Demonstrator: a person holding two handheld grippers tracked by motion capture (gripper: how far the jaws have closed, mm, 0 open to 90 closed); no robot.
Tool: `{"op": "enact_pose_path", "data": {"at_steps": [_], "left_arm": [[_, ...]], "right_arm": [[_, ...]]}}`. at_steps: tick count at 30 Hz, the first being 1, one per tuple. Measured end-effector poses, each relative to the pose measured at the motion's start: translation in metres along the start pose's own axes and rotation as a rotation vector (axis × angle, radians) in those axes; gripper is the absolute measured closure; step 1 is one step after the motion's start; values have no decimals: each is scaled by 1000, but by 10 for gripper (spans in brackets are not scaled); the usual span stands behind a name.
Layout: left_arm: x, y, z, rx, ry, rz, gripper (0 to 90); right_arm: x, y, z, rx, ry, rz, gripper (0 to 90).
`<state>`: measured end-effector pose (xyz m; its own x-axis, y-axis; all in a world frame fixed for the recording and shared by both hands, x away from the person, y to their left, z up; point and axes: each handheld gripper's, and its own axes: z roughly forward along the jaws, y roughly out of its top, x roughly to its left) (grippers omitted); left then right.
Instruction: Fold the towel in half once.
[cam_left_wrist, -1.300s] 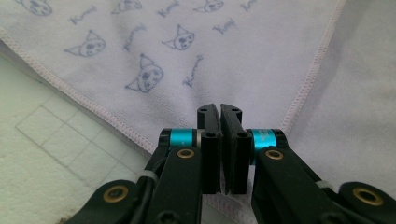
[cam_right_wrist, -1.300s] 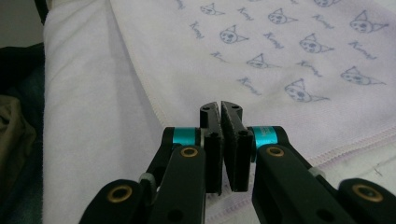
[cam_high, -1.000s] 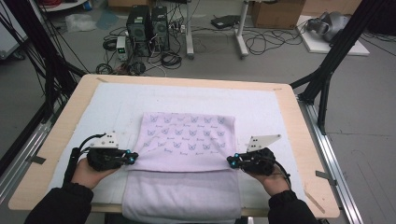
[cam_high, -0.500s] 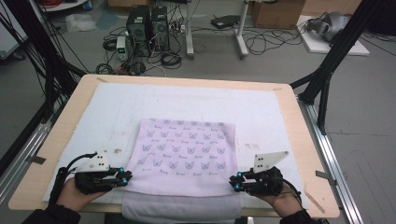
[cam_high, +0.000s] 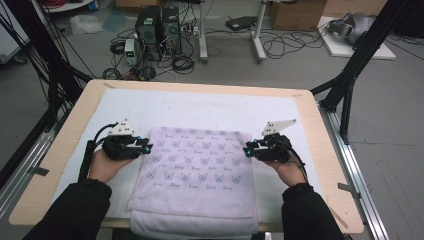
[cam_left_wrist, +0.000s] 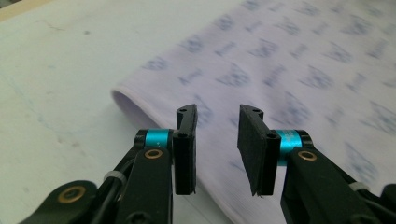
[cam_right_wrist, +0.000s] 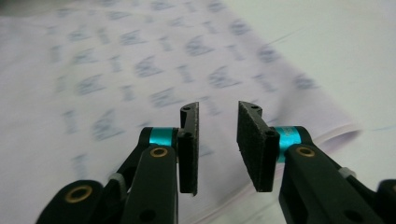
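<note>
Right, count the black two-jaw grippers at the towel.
2. The black left gripper is at the lilac printed towel's left edge, the black right gripper at its right edge, both open with nothing between their jaws.

lab: computer towers (cam_high: 159, 27) and tangled cables (cam_high: 280, 42) on grey floor, black frame struts (cam_high: 357, 60) round table (cam_high: 310, 107).

towel (cam_high: 197, 172): pale lilac, printed, folded, near-centre on white mat (cam_high: 210, 107), near edge hangs over table (cam_high: 320, 150) | left gripper (cam_high: 148, 148): at towel's far-left corner, jaws just opening, nothing between | right gripper (cam_high: 246, 150): at far-right corner, likewise
</note>
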<state>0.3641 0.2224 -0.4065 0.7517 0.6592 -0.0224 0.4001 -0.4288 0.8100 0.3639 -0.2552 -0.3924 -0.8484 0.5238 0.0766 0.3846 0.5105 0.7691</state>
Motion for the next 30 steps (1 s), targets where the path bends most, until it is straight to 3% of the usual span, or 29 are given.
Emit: {"op": "enact_pose_path", "data": {"at_steps": [6, 8, 10, 12, 14, 16, 18, 20, 22, 27, 30], "left_arm": [[27, 3, 26, 10, 62, -89, 676], [33, -3, 34, 42, 91, -127, 643], [40, -8, 40, 77, 88, -166, 597], [42, -11, 46, 80, 74, -188, 570], [41, -11, 49, 58, 64, -194, 553], [37, -10, 52, 64, 89, -166, 570], [37, -5, 55, 82, 99, -161, 639], [35, 2, 58, 110, 101, -155, 787], [32, 11, 60, 119, 134, -115, 872], [48, 36, 46, 79, 185, -134, 882], [57, 66, 29, 46, 228, -98, 882]], "right_arm": [[-36, 3, 19, 19, -68, 42, 600], [-44, -1, 25, 43, -93, 67, 548], [-50, -5, 30, 57, -101, 104, 513], [-54, -9, 37, 74, -101, 115, 474], [-55, -10, 43, 87, -98, 114, 469], [-55, -12, 50, 110, -98, 112, 487], [-57, -12, 53, 99, -87, 132, 639], [-56, -10, 57, 94, -71, 125, 810], [-54, -4, 60, 112, -65, 107, 852], [-52, 20, 52, 72, -131, 61, 867], [-58, 38, 38, 53, -200, 31, 870]]}}
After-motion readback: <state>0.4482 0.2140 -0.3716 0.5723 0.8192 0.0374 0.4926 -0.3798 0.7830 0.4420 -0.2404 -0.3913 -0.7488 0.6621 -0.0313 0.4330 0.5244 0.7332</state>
